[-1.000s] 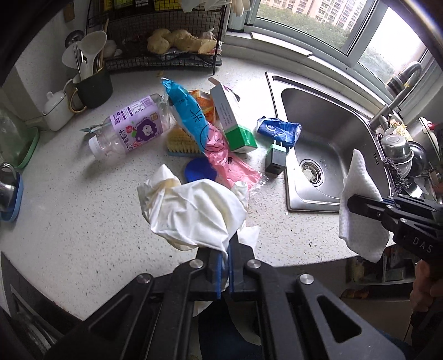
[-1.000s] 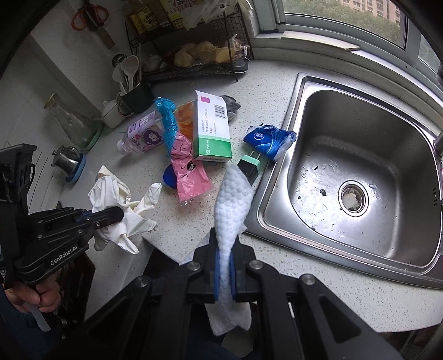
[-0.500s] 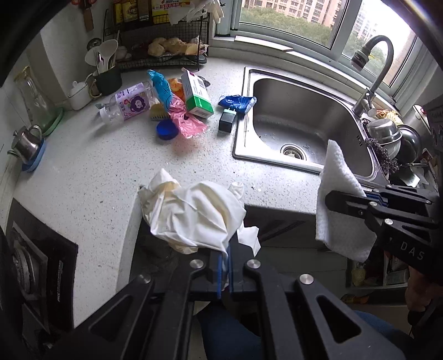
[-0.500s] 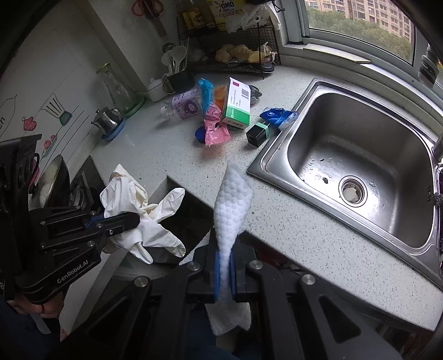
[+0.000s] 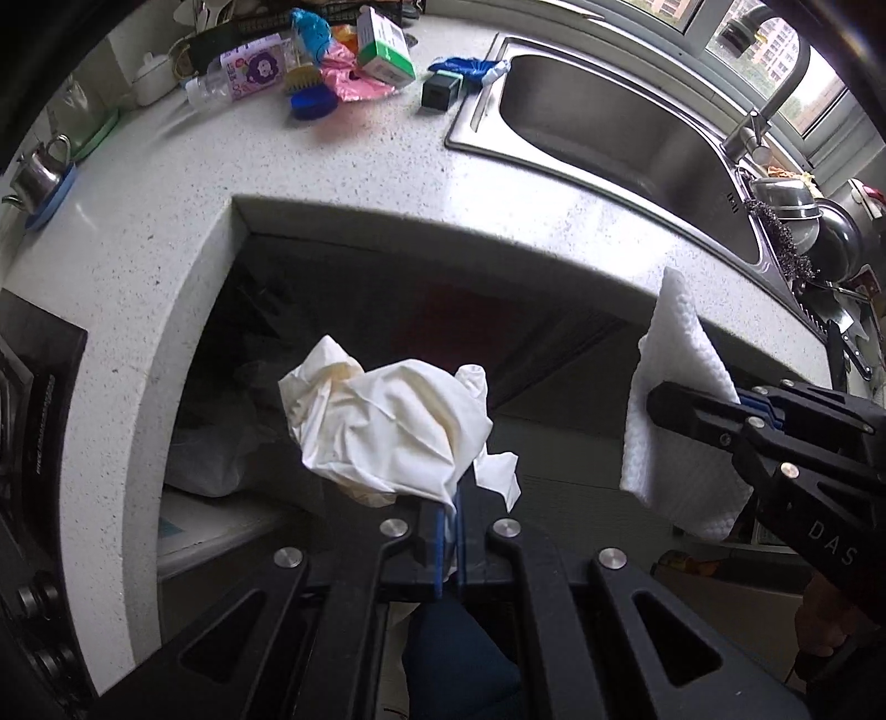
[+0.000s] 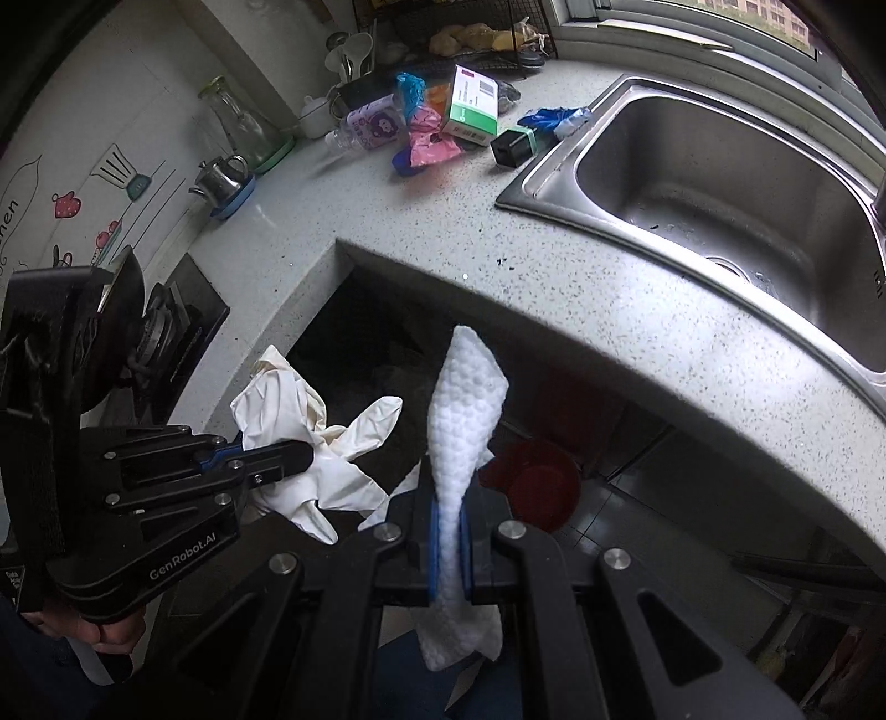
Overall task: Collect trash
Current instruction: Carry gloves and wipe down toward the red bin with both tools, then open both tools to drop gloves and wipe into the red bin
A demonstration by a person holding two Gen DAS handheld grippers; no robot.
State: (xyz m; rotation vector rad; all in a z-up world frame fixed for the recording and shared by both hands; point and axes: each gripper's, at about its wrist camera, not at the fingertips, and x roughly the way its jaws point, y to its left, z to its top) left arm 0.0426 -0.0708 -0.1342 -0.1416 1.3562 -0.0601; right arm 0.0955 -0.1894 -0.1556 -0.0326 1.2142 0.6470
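In the left wrist view, our left gripper is clamped on a crumpled white glove, which bunches up above the closed fingertips and hangs over the dark opening under the countertop. To the right, our right gripper pinches a white paper towel, its sheet draping on both sides of the jaws. Both pieces are off the counter now, held in the air in front of the cabinet recess. Further trash waits at the far end of the counter beside the sink: a plastic bottle, a green and white box, a pink wrapper, a blue lid and a small black box.

In the right wrist view, the right gripper grips the paper towel upright between its blue pads, with a tail dangling beneath. The left gripper holds the glove just beside it, fingers of the glove splaying loose. Below sits a red container on the floor; we cannot tell whether a bin lies in the dark recess.

To do this step well, we judge that we should keep both grips firm, carry each piece squarely over the receptacle before releasing, and lower enough that the light towel and floppy glove fall inside rather than catching on the rim. Releasing one at a time would let us confirm each drop.
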